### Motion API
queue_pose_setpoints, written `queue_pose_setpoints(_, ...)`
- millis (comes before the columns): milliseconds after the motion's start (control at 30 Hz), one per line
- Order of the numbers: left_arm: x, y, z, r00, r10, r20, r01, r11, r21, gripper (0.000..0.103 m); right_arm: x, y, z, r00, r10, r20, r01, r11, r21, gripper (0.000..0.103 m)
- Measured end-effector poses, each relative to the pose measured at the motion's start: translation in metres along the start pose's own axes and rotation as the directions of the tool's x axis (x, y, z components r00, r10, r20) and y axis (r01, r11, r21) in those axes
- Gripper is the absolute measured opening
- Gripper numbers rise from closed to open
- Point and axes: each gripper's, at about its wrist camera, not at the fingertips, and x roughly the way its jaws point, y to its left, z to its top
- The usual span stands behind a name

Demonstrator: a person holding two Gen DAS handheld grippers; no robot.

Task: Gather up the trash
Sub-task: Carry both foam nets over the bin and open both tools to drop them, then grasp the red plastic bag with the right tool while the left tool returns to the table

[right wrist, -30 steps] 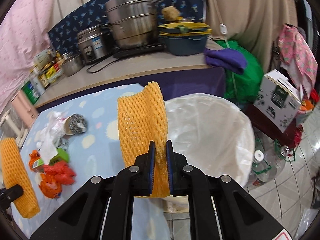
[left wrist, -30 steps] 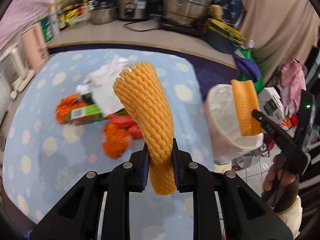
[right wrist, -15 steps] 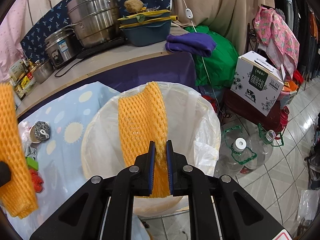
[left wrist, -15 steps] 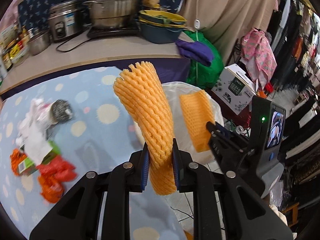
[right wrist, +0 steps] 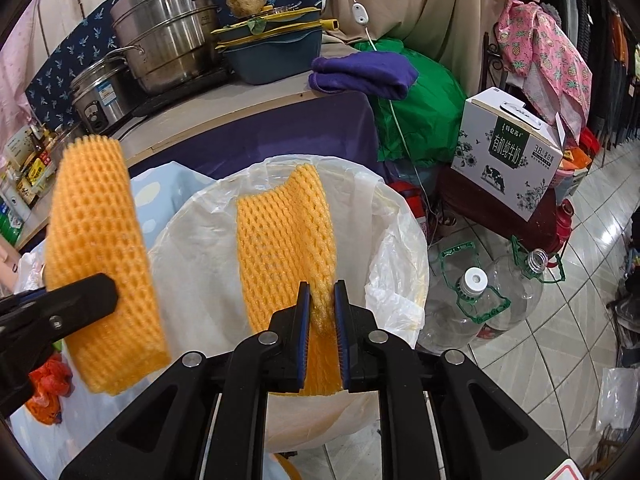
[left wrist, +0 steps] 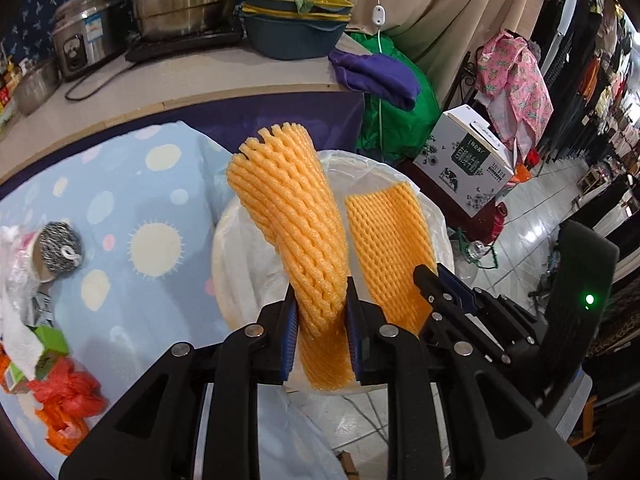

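My left gripper point(left wrist: 320, 312) is shut on an orange foam fruit net point(left wrist: 292, 216), held upright above the near rim of a bin lined with a white plastic bag point(left wrist: 240, 280). My right gripper point(right wrist: 321, 312) is shut on a second, flatter orange foam net point(right wrist: 286, 236) over the same bin's bag point(right wrist: 192, 264). In the left wrist view the right gripper point(left wrist: 432, 280) and its net point(left wrist: 392, 240) are just to the right. In the right wrist view the left gripper's net point(right wrist: 100, 248) is at the left.
More trash lies on the blue dotted tablecloth point(left wrist: 120, 208): a steel scourer point(left wrist: 60, 252), a green box point(left wrist: 48, 352), red and orange bags point(left wrist: 68, 396). Behind are a counter with pots point(right wrist: 160, 32), a purple cloth point(right wrist: 360, 72), a milk carton box point(right wrist: 512, 148) and water bottles point(right wrist: 480, 300) on the floor.
Both grippers have carried their foam nets rightward from above the table to above the bin. The left net now stands close beside the right one.
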Motion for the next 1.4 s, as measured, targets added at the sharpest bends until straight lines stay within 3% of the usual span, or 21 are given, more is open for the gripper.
queue_pose_setpoints(100,0.004,0.003,0.002,1.000,0.001,0.007,0.000,1.000,-0.029,0.034,-0.003,-0.003,0.002,1.000,0.002,0.016,-0.003,1.000,0.018,0.023)
queue_pose_setpoints(167,0.003,0.007,0.003,1.000,0.015,0.019,-0.014,0.999,-0.050,0.052,-0.007,-0.005,0.004,1.000,0.003,0.030,-0.004,1.000,0.030,0.031)
queue_pose_setpoints(233,0.000,0.010,0.003,0.999,0.029,0.034,-0.026,0.998,-0.064,0.057,-0.011,-0.006,0.006,0.999,0.006,0.043,-0.007,0.999,0.035,0.035)
queue_pose_setpoints(600,-0.023,0.027,0.003,0.988,0.125,0.086,-0.114,0.987,-0.116,0.068,-0.030,0.004,0.011,0.996,0.051,0.078,-0.053,0.998,0.024,0.040)
queue_pose_setpoints(833,-0.048,0.045,-0.005,0.970,0.206,0.129,-0.182,0.967,-0.176,0.075,-0.044,0.021,0.012,0.991,0.087,0.098,-0.087,0.996,-0.007,0.043)
queue_pose_setpoints(1133,-0.079,0.093,-0.032,0.930,0.349,0.113,-0.304,0.907,-0.293,0.078,-0.061,0.055,0.008,0.983,0.147,0.106,-0.140,0.988,-0.069,0.046)
queue_pose_setpoints(1267,-0.096,0.117,-0.054,0.895,0.437,0.093,-0.386,0.860,-0.334,0.081,-0.066,0.077,0.001,0.979,0.179,0.098,-0.168,0.979,-0.111,0.047)
queue_pose_setpoints(1400,-0.109,0.142,-0.077,0.884,0.463,0.059,-0.408,0.828,-0.384,0.081,-0.068,0.105,-0.009,0.973,0.217,0.074,-0.204,0.966,-0.156,0.049)
